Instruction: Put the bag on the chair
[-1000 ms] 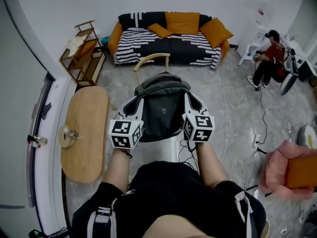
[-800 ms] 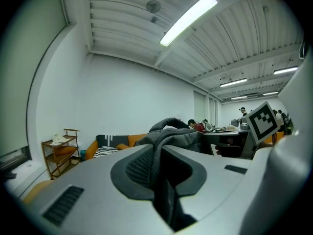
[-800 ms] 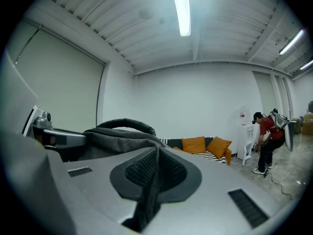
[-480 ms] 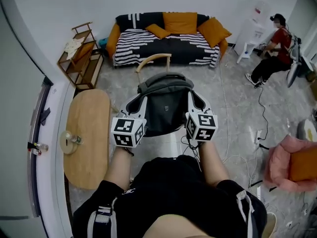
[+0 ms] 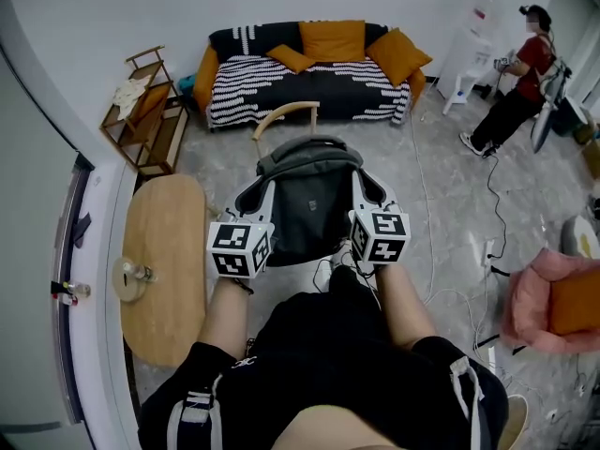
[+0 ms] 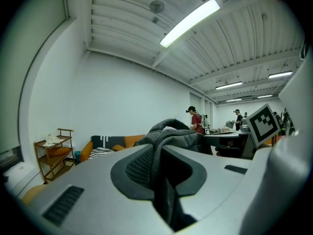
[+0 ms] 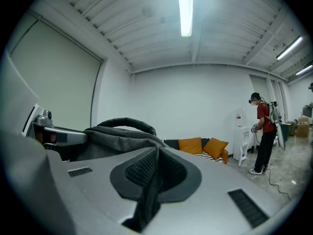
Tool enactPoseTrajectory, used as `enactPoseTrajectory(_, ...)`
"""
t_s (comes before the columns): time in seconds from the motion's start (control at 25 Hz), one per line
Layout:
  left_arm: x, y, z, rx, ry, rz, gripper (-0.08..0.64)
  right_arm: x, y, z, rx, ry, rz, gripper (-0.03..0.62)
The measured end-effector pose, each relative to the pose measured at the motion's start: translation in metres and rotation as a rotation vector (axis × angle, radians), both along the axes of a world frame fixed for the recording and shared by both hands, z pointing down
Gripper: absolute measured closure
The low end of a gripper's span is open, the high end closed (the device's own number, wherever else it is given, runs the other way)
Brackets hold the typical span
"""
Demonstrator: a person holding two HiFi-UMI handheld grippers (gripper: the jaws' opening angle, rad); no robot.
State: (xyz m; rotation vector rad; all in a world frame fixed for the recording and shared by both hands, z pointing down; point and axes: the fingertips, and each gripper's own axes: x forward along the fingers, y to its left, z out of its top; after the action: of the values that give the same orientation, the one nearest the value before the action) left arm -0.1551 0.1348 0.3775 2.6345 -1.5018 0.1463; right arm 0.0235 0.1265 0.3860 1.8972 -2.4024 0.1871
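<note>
A dark grey backpack (image 5: 309,200) hangs between my two grippers, above the floor in front of me. My left gripper (image 5: 255,193) is shut on the bag's left edge, and its fabric (image 6: 171,133) shows pinched between the jaws (image 6: 159,168). My right gripper (image 5: 367,187) is shut on the right edge, where a fold of the bag (image 7: 117,136) runs down between the pads (image 7: 152,173). The wooden chair (image 5: 286,112) stands just beyond the bag. Only its curved backrest shows, and its seat is hidden.
A striped sofa (image 5: 309,87) with orange cushions lines the far wall. A wooden shelf (image 5: 141,111) and an oval wooden table (image 5: 164,261) are at the left. A person in red (image 5: 520,73) stands back right. Cables (image 5: 450,251) and a pink armchair (image 5: 548,307) are at the right.
Both grippers keep their hold on the bag at about the same height. The person in red has risen from sitting and stands further right. The white object under the bag is no longer visible.
</note>
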Motion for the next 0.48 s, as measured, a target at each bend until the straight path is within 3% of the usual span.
enactPoseTrajectory(0.48,0.037,-0.115,0.021,-0.008,-0.002,-0.064,0.503,0.037,-0.134,0.025,0.027,-0.04,-0.056,0.56)
